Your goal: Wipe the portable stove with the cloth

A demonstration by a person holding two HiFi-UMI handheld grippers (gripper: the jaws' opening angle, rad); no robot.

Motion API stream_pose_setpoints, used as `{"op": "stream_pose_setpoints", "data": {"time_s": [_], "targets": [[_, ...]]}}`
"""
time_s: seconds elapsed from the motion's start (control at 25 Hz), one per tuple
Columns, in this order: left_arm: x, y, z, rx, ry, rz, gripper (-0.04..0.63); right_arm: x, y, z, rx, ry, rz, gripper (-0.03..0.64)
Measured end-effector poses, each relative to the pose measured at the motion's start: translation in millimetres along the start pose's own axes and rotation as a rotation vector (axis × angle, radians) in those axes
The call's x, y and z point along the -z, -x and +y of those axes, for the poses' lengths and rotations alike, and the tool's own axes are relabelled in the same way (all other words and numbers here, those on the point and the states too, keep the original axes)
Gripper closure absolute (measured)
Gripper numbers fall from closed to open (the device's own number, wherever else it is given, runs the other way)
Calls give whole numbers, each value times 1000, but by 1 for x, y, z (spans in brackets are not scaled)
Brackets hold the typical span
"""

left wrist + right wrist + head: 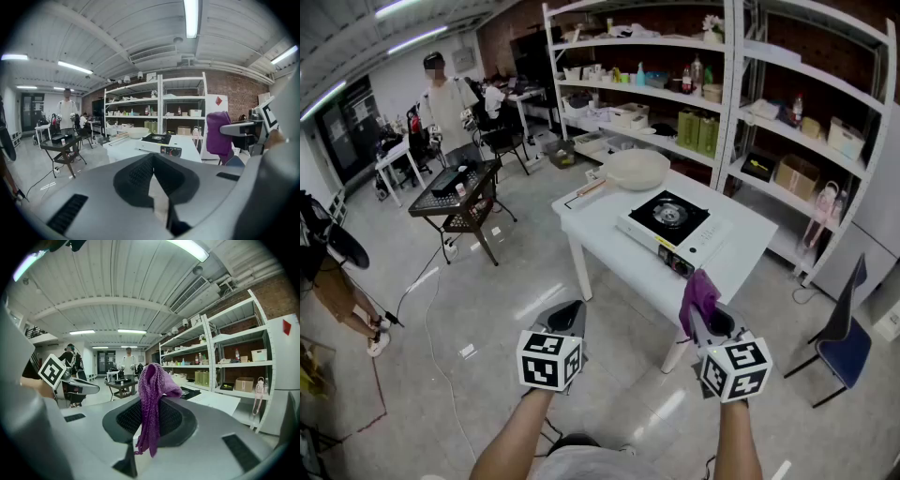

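The portable stove (669,223) is white with a black burner top and sits on the white table (609,225), some way ahead of both grippers. A purple cloth (699,297) hangs from my right gripper (705,314), whose jaws are shut on it; the right gripper view shows the cloth (151,399) draped between the jaws. My left gripper (567,314) hovers to the left at the same height, shut and holding nothing. From the left gripper view the stove (161,143) and the cloth (218,133) both show ahead.
A cream pan (633,169) rests on the table behind the stove. Metal shelving (694,84) stands behind and right of the table. A blue chair (842,337) is at the right, a dark side table (459,192) at the left. A person (445,98) stands far back.
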State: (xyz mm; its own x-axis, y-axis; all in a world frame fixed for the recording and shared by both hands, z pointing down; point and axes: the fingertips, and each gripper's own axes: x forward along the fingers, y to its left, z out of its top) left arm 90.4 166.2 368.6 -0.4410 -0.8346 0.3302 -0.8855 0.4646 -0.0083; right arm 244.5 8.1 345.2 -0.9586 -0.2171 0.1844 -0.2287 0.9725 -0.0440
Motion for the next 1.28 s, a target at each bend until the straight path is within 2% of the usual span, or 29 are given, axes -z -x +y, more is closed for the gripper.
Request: {"op": "stream_pose_setpoints", "data": {"time_s": [0.36,0.6,1.04,1.28], "targets": [[-3,-33,12,51,-8,0,590,4,-35,3,3,-13,21,554],[-3,-77,47,107,-12,10,589,11,-90,8,23,-28,44,554],[-21,-183,134,277,-49,60,589,14,-226,27,105,-84,97,554],[-26,-231,162,401,-70,89,589,18,-310,34,155,-60,118,554]]}}
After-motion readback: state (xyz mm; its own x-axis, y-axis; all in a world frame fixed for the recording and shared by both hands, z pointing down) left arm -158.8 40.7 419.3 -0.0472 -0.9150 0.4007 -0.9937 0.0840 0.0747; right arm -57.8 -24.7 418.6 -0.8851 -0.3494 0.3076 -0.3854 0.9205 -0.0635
